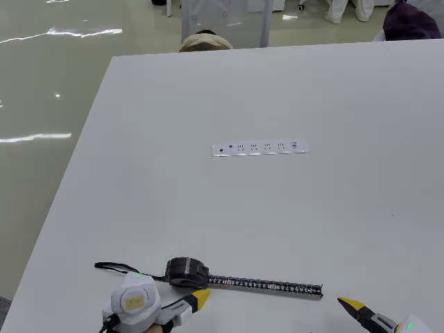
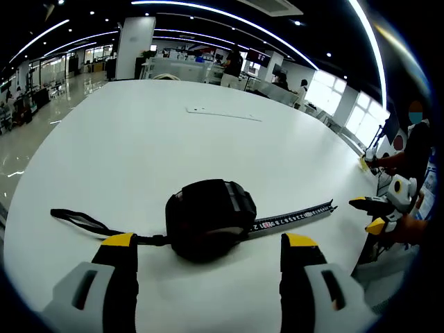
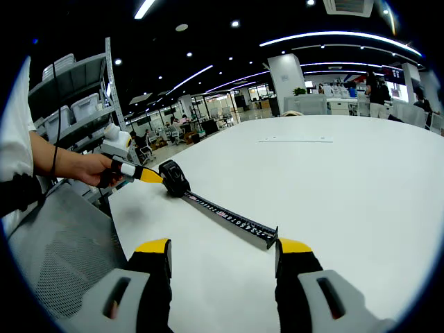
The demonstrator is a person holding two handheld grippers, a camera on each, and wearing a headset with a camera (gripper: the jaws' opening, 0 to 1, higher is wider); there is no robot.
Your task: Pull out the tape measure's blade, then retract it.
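Black case (image 1: 187,272) lies by the bench's (image 1: 277,208) near edge, blade (image 1: 267,285) extended rightward. Your left claw (image 2: 208,243) gapes just short of the case; your right claw (image 3: 223,245) gapes before the blade's end. Pin the case, then feed the blade back slowly.

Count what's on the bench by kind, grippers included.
Tape measure: 1
Power strip: 1
Grippers: 2, the left gripper and the right gripper, both open
Total: 4
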